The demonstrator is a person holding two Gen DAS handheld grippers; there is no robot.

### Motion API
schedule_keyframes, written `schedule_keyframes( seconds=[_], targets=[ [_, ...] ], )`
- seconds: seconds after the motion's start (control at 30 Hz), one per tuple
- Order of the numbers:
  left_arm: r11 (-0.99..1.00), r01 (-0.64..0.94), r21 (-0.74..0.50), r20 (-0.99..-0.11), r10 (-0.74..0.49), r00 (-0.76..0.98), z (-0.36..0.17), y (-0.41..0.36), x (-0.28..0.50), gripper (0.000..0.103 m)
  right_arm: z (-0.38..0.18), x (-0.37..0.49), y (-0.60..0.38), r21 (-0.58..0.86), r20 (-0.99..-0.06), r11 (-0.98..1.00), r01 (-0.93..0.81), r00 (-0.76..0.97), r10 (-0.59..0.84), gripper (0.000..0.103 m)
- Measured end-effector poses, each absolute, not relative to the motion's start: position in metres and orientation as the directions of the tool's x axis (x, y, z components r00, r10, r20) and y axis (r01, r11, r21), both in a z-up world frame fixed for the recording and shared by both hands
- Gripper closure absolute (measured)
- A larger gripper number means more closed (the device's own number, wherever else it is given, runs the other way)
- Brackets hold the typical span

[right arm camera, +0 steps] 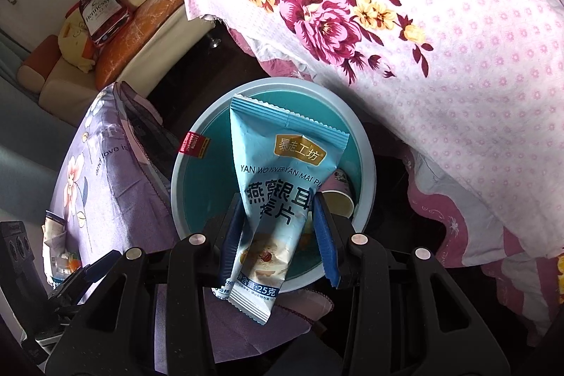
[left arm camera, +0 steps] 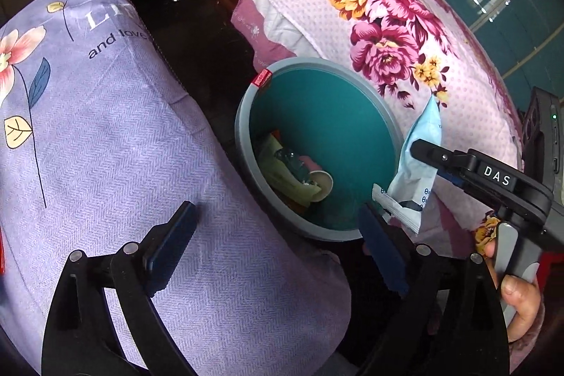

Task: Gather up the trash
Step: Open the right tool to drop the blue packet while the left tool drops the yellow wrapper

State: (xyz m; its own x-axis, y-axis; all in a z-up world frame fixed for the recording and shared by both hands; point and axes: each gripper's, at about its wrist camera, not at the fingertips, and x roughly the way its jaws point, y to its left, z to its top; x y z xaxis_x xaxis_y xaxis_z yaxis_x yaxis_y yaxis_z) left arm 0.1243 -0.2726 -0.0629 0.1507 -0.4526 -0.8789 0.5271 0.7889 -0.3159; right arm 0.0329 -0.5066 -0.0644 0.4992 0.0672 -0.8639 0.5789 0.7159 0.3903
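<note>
Right wrist view shows the right gripper (right arm camera: 278,228) clamped on a pale blue snack packet (right arm camera: 278,185), its blue pads pinching the packet's middle so that both sealed ends stick out. The packet hangs directly over the mouth of the teal bin (right arm camera: 187,171), where a paper cup (right arm camera: 340,196) and other scraps already lie. In the left wrist view the left gripper (left arm camera: 275,245) stands wide with nothing between its fingers, hovering over the lilac pillow (left arm camera: 105,129) beside the bin's near rim.

The risk lies in the release — the packet is light and long, and if it tilts as the pads part, one end could catch the rim and flip outward onto the pillow or under the floral quilt (right arm camera: 458,59). It may also cling to one pad.
</note>
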Motion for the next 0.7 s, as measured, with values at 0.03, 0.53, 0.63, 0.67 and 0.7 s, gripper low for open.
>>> schedule_keyframes(
  seconds=[0.03, 0.53, 0.63, 0.67, 0.7],
  targets=[
    [0.790, 0.525, -0.317, -0.879, -0.453, 0.151, -0.062, -0.270, 0.124, 0.010, -0.065, 0.034, -0.505, 0.389, -0.865, 0.717, 0.578, 0.496, 0.070, 0.065],
    [0.796, 0.527, -0.299, -0.881, -0.442, 0.167, -0.058, -0.248, 0.116, 0.009, -0.067, 0.045, -0.482, 0.365, -0.884, 0.738, 0.567, 0.459, 0.084, 0.037],
    [0.799, 0.520, -0.302, -0.879, -0.444, 0.172, -0.055, -0.242, 0.115, 0.009, -0.065, 0.046, -0.478, 0.378, -0.883, 0.734, 0.564, 0.459, 0.102, 0.030],
    [0.801, 0.517, -0.303, -0.878, -0.445, 0.175, -0.054, -0.240, 0.115, 0.009, -0.064, 0.046, -0.476, 0.381, -0.882, 0.734, 0.563, 0.460, 0.106, 0.030],
    [0.802, 0.514, -0.303, -0.877, -0.446, 0.178, -0.053, -0.237, 0.114, 0.009, -0.063, 0.046, -0.474, 0.377, -0.883, 0.737, 0.560, 0.457, 0.104, 0.029]
  ],
)
